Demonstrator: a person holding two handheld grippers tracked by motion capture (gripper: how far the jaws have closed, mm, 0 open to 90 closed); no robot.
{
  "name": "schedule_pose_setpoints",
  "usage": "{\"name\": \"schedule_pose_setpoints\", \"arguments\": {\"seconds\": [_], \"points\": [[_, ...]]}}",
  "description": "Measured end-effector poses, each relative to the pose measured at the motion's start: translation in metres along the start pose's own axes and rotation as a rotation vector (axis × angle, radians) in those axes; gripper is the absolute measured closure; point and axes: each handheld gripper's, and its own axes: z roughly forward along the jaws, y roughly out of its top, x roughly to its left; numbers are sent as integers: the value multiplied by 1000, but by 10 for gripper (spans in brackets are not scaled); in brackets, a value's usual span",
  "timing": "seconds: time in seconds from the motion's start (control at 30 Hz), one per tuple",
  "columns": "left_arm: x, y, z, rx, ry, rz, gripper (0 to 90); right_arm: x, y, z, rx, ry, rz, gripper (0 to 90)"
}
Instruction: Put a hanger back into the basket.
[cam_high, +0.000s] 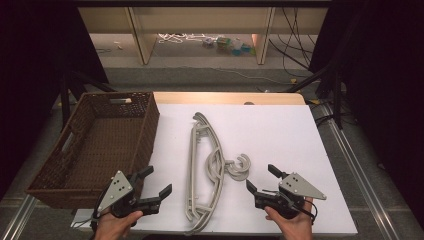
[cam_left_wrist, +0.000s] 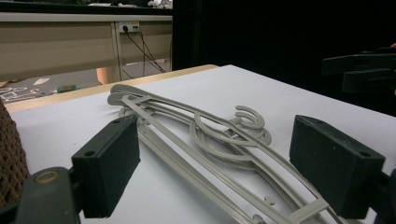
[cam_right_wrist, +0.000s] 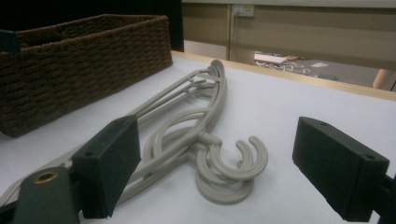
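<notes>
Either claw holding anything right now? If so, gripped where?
Nothing held. The left claw and the right claw are both open, apart from the hangers, which lie flat on the table.

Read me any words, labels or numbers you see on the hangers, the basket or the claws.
None can be read.
Hangers: plain grey, no text.
Basket: woven brown, no label.
Left claw and right claw: black, with a grey plate, only holes, no lettering.
</notes>
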Motion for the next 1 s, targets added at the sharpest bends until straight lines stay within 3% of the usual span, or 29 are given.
{"name": "schedule_pose_setpoints", "arguments": {"seconds": [0.13, 0.23, 0.33, 0.4, 0.5, 0.63, 0.73, 0.8, 0.83, 0.9, 0.93, 1.0], "points": [[0, 0, 0, -1, 0, -1, 159, -1, -1, 1, 5, 0, 25, 167], [0, 0, 0, -3, -1, 3, 159, -1, -1, 1, 41, -1, 36, 176], [-1, 0, 0, -2, -1, -9, 159, -2, -1, 2, 29, 7, 34, 183], [-1, 0, 0, -3, 0, -5, 159, 0, 0, 1, 52, 12, 61, 184], [-1, 0, 0, -1, 0, -10, 159, 1, 0, 5, 72, 54, 104, 190], [0, 0, 0, 1, -1, 9, 159, 1, 1, 11, 99, 75, 130, 202], [0, 0, 0, -1, 1, 3, 159, 3, 4, 21, 148, 115, 171, 216], [0, 0, 0, 0, 1, 6, 159, 4, 4, 23, 163, 122, 175, 225], [-1, 0, 0, -3, 2, -7, 159, 7, 6, 29, 218, 153, 166, 240], [-1, 0, 0, -3, 2, -7, 159, 8, 6, 32, 225, 158, 170, 241], [-1, 0, 0, -1, 1, -4, 159, 12, 6, 38, 272, 183, 174, 246], [0, 0, 0, -2, 1, 0, 159, 15, 5, 43, 276, 194, 169, 253]]}}
